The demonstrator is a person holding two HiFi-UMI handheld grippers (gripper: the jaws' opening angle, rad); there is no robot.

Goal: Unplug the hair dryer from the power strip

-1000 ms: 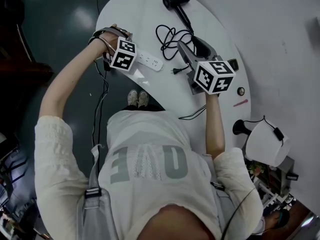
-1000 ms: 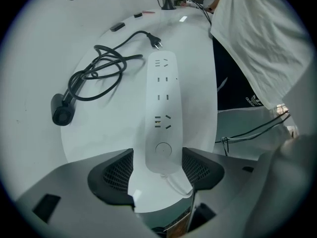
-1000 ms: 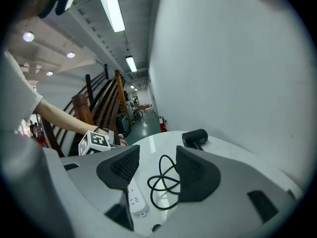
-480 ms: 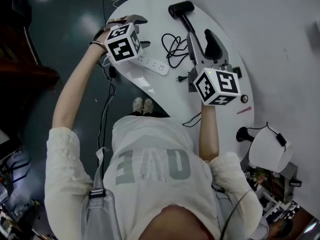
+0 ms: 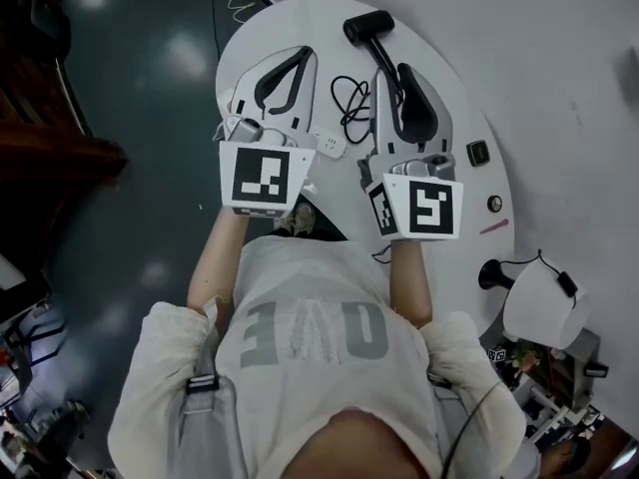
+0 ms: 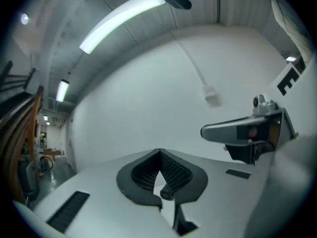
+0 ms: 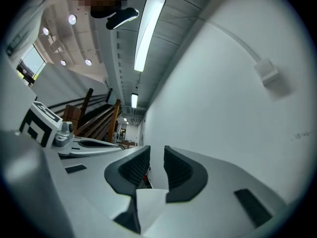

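The black hair dryer (image 5: pixel 366 26) lies at the far end of the white table (image 5: pixel 469 88), with its cord (image 5: pixel 351 98) coiled in front of it. A bit of the white power strip (image 5: pixel 328 145) shows between the two raised grippers. The plug is hidden. My left gripper (image 5: pixel 300 56) is held level above the table, shut and empty, its pads (image 6: pixel 171 168) meeting at the tip. My right gripper (image 5: pixel 403 70) is beside it, also level, its jaws closing with a narrow gap and nothing between the pads (image 7: pixel 177 170). Both gripper views show only wall and ceiling.
A small black square (image 5: pixel 478 153), a round knob (image 5: pixel 494 204) and a pink pen (image 5: pixel 493 228) lie at the table's right side. A white rounded device with a black cable (image 5: pixel 539 302) stands at the right. Dark floor lies to the left.
Both grippers have lifted off the table toward the head camera. The left one has left the power strip, rolled over and shut. The right one's jaws have narrowed.
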